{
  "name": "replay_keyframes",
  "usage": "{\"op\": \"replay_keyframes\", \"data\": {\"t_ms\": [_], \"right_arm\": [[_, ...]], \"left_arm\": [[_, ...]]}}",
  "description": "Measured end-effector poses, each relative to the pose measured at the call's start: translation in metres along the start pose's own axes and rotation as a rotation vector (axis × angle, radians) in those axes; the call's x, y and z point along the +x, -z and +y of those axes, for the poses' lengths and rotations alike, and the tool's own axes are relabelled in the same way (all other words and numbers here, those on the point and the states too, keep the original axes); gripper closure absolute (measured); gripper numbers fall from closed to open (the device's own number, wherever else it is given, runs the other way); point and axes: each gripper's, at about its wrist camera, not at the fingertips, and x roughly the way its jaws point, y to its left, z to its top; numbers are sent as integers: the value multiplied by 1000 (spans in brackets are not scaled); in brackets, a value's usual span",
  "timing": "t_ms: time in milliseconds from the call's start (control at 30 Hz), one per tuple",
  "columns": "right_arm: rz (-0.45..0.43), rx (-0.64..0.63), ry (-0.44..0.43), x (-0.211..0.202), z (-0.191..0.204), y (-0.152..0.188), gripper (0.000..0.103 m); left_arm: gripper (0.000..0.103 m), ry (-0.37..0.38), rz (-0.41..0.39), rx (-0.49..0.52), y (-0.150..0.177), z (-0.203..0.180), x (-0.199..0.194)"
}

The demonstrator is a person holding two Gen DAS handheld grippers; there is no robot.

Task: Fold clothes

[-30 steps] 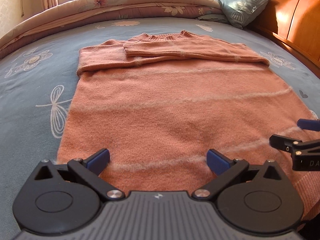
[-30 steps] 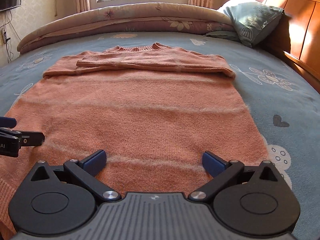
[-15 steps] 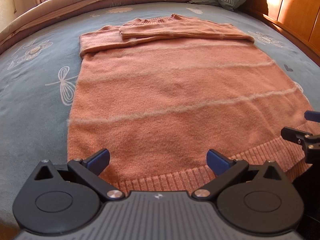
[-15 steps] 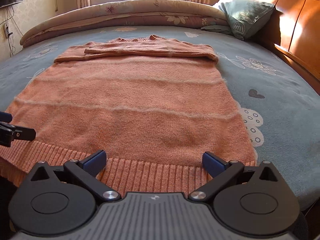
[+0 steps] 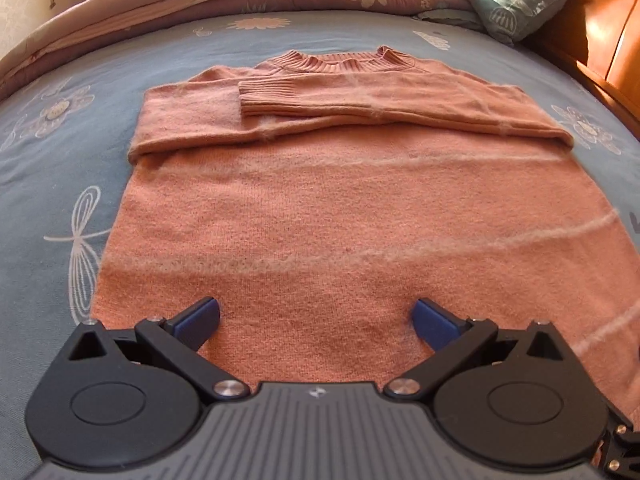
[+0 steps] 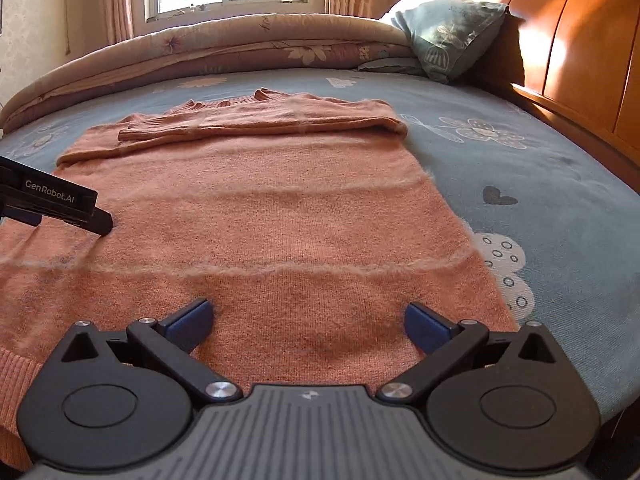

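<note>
Salmon-orange knit sweater [image 5: 340, 208] lies flat on the bed [image 5: 52, 184], collar toward the rolled quilt [image 6: 224, 48] at the far side, hem nearest the cameras. Both sleeves are folded across the chest; one ribbed cuff [image 5: 268, 98] rests on top, just below the collar. Pale fuzzy stripes run across the body.

Left tongs [image 5: 316, 318]: released, blue fingertips [image 5: 198, 320] set wide apart over the lower body of the sweater, nothing between them. Contact with the knit cannot be told from this view.

Right tongs [image 6: 308, 318]: also released, blue fingertips [image 6: 188, 320] spread wide over the lower right part of the sweater, gripping nothing. In the right wrist view the left tool's black body enters from the left edge, above the sweater's left side.

Edges: the sweater's left side edge runs beside a white dragonfly print on the blue sheet. The right side edge lies beside a white cloud-shaped print [image 6: 504, 268]. The ribbed hem [image 6: 16, 372] shows at the lower left of the right wrist view.

Open room: bare blue sheet on both sides of the sweater and between collar and quilt. A blue-grey pillow [image 6: 448, 36] leans against the wooden headboard [image 6: 576, 52] at far right, well apart from the sweater.
</note>
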Motion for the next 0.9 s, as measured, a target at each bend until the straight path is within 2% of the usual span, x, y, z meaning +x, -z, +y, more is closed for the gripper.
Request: {"op": "replay_keyframes", "data": {"t_ms": [300, 533, 633, 767, 833, 900], "right_arm": [[24, -27, -21, 1, -2, -2, 0], [-11, -37, -22, -3, -2, 5, 0], [4, -36, -27, -10, -3, 6, 0], [-53, -18, -76, -31, -1, 8, 0], [-43, -47, -112, -33, 5, 8, 0], [-23, -81, -104, -32, 12, 9, 0]], "left_arm": [[0, 26, -76, 41, 43, 4, -27], [0, -9, -118, 70, 79, 4, -54], [0, -18, -129, 81, 91, 1, -66], [0, -22, -171, 54, 94, 3, -74], [0, 13, -146, 36, 93, 7, -72], [0, 21, -131, 1, 93, 13, -70]]}}
